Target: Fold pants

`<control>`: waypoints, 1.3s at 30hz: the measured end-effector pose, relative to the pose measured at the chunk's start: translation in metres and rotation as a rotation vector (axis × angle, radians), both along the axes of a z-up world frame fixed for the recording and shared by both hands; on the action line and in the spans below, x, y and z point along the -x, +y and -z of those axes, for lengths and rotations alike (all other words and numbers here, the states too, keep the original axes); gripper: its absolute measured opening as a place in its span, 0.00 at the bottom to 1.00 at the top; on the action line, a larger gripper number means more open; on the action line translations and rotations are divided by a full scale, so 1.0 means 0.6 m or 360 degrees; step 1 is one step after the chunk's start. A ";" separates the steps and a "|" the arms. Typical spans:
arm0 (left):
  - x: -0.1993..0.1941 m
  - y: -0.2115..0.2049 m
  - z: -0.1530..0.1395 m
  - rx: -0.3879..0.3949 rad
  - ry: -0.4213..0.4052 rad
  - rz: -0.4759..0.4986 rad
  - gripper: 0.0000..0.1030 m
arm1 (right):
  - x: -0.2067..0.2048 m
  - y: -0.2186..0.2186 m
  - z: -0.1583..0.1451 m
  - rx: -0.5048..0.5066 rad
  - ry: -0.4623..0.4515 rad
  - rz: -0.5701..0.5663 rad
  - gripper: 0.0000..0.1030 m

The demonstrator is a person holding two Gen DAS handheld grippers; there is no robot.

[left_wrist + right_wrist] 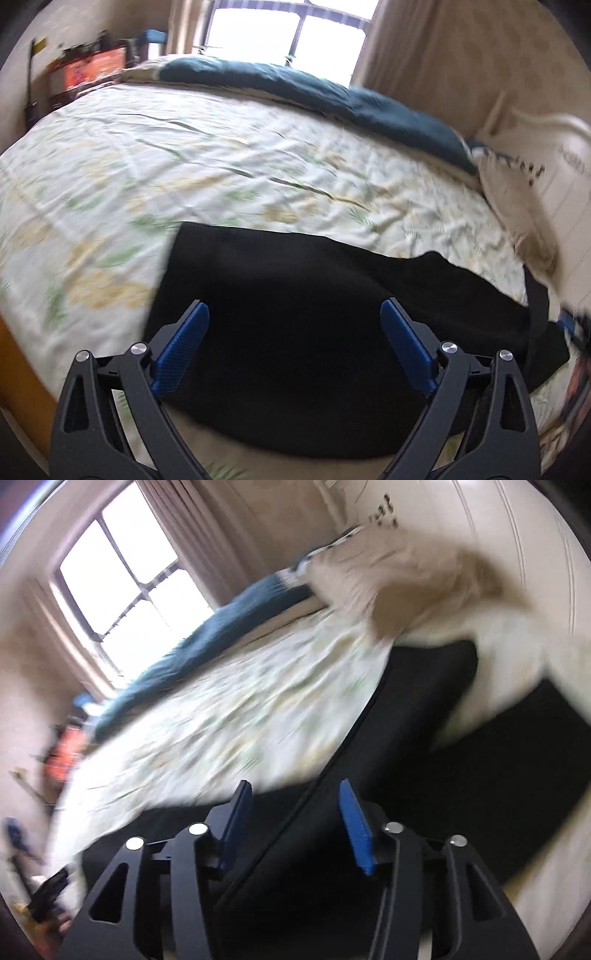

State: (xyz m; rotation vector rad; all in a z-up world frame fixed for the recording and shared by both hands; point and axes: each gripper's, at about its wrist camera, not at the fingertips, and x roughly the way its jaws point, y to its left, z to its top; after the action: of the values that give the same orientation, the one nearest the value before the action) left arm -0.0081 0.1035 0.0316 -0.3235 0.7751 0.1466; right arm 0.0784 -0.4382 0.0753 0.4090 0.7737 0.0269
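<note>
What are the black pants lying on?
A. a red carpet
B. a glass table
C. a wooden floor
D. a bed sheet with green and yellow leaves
D: in the left wrist view the black fabric pants lie spread on the pale bed sheet printed with green and yellow leaves, which shows all around their far edge.

Both views, right one blurred, share bed [229,155] and window [288,33].
</note>
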 end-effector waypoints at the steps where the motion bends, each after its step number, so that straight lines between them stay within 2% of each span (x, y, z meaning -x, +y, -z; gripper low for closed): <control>1: -0.013 -0.008 0.009 -0.0008 0.0031 0.0001 0.92 | -0.044 -0.012 0.000 0.0059 0.0031 0.0038 0.49; 5: -0.043 -0.026 0.041 -0.0115 0.0140 -0.0073 0.93 | -0.191 -0.048 0.026 0.0237 0.0231 0.0165 0.49; 8: -0.045 -0.027 0.056 -0.0144 0.0173 -0.0108 0.95 | -0.286 -0.050 0.055 0.0502 0.0408 0.0247 0.49; 11: -0.047 -0.028 0.063 -0.0148 0.0181 -0.0125 0.98 | -0.320 -0.067 0.079 0.0582 0.0526 0.0324 0.49; 14: -0.053 -0.029 0.067 -0.0146 0.0191 -0.0137 0.98 | -0.350 -0.077 0.114 0.0752 0.0677 0.0350 0.49; 16: -0.053 -0.027 0.069 -0.0133 0.0194 -0.0145 0.98 | -0.352 -0.085 0.125 0.0743 0.0720 0.0353 0.49; 18: -0.054 -0.027 0.071 -0.0135 0.0196 -0.0146 0.98 | -0.351 -0.096 0.124 0.0713 0.0714 0.0364 0.41; 20: -0.054 -0.026 0.071 -0.0136 0.0197 -0.0144 0.98 | -0.347 -0.104 0.120 0.0682 0.0705 0.0342 0.18; 22: -0.053 -0.025 0.071 -0.0126 0.0197 -0.0145 0.98 | -0.332 -0.114 0.108 0.0610 0.0665 0.0316 0.10; 25: -0.053 -0.023 0.073 -0.0103 0.0198 -0.0145 0.98 | -0.282 -0.141 0.070 0.0433 0.0506 0.0321 0.08; 30: -0.050 -0.019 0.072 -0.0072 0.0198 -0.0143 0.98 | -0.133 -0.212 0.001 0.0089 0.0150 0.0383 0.08; 32: -0.049 -0.018 0.072 -0.0062 0.0196 -0.0145 0.98 | -0.052 -0.241 -0.013 0.0014 0.0020 0.0452 0.07; 35: -0.049 -0.018 0.072 -0.0059 0.0193 -0.0153 0.98 | 0.070 -0.292 -0.002 -0.0072 -0.0087 0.0608 0.07; 39: -0.051 -0.018 0.073 -0.0071 0.0204 -0.0156 0.98 | 0.155 -0.360 0.083 -0.0349 -0.0018 0.0732 0.07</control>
State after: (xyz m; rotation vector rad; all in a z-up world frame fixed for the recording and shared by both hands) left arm 0.0224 0.0926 -0.0121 -0.3122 0.8816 0.2788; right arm -0.0145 -0.6543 0.0257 0.7874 0.6527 -0.3184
